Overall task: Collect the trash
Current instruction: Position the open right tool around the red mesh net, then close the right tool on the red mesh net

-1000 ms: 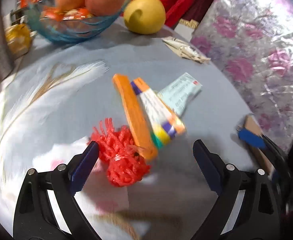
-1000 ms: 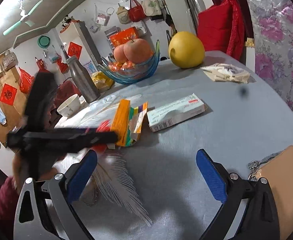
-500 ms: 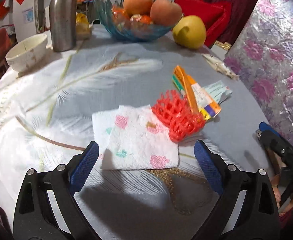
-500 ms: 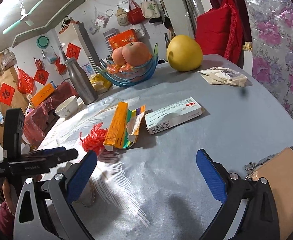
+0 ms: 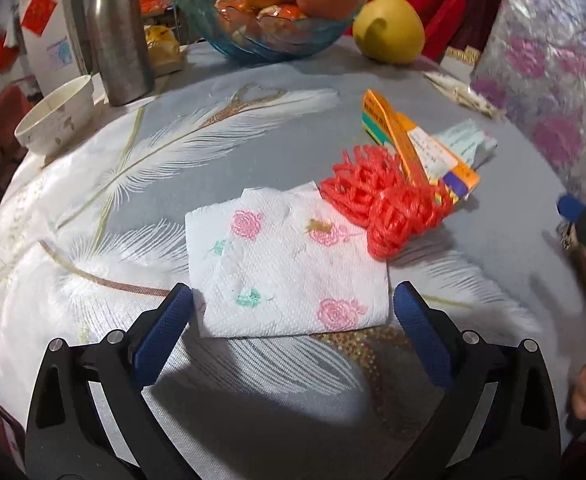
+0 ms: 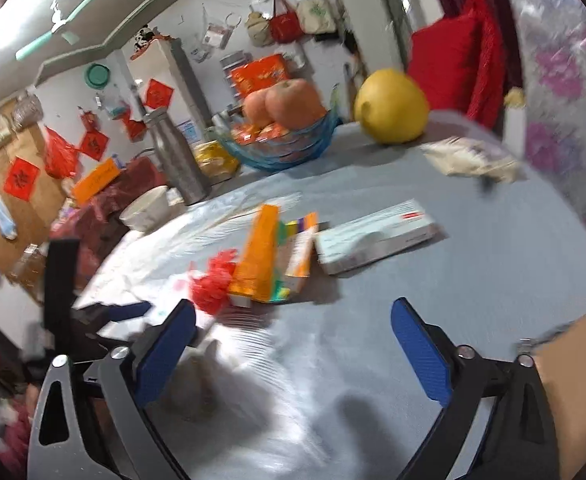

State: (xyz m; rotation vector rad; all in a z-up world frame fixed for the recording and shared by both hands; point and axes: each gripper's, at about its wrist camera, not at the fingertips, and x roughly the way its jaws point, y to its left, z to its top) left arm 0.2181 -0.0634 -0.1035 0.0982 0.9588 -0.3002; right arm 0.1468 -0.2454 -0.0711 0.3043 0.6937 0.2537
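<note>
Left gripper (image 5: 291,308) is spread wide w/ nothing held, its blue pads either side of the near edge of the paper napkin (image 5: 289,268); can't tell if they touch it. Right gripper (image 6: 291,328) also gapes wide, empty, low over the table (image 6: 493,280), picture blurred.

Biggest to smallest:
- Table w/ grey cloth & white feather print carries everything.
- Blue glass fruit bowl (image 5: 281,38) at the far edge, 2 orange-red fruits & wrapped sweets inside.
- Yellow pomelo (image 5: 389,28) just right of bowl.
- Steel bottle (image 5: 117,32) upright at far left, white bowl (image 5: 55,116) near it toward the table edge.
- Napkin, white w/ pink rose print, lies flat mid-table, right in front of left gripper.
- White box (image 6: 377,236) lies flat on the right part of the table, beside the orange carton (image 6: 259,252), which leans against a smaller multicolour box (image 6: 299,256).
- Red plastic netting (image 5: 389,208) bunched up, resting on the napkin's far right corner & touching the orange carton.
- Crumpled wrapper (image 6: 473,160) near the far right edge, apart from the rest.
</note>
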